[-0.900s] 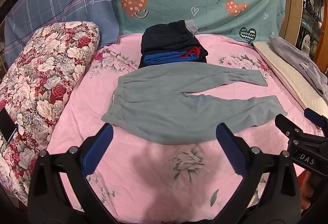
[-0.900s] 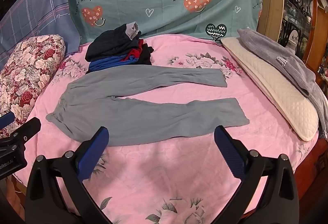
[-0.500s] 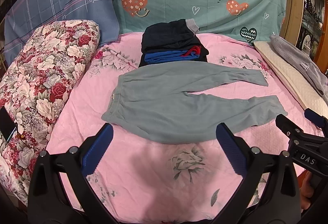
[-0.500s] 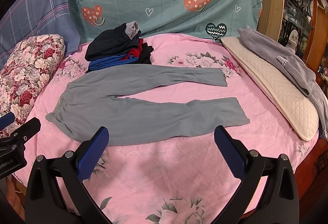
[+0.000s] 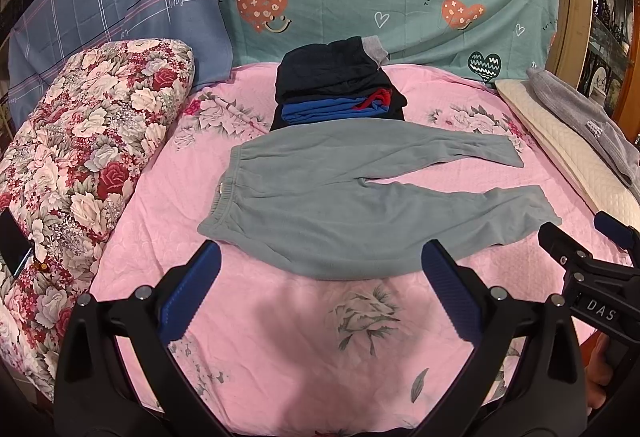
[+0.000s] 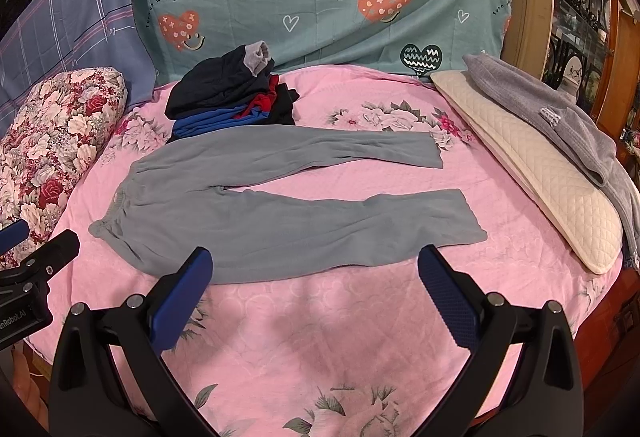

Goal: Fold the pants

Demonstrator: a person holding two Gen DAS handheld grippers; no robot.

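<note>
The grey pants lie flat and unfolded on the pink bed, waistband to the left, legs spread apart to the right; no fold has been made, so all folding remains. The left hand-held gripper and right hand-held gripper hover near the pants' front edge, jaws spread wide, empty. No containers are visible; a stack of dark folded clothes sits just behind the pants.

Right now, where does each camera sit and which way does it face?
Left wrist: on the left gripper, low at the bed's near edge, facing the grey pants; own open fingers show, the right gripper at right.
Right wrist: on the right gripper, same heading, further right; own open fingers, the left gripper at left.
Shared: pants, clothes pile, pink sheet.
</note>
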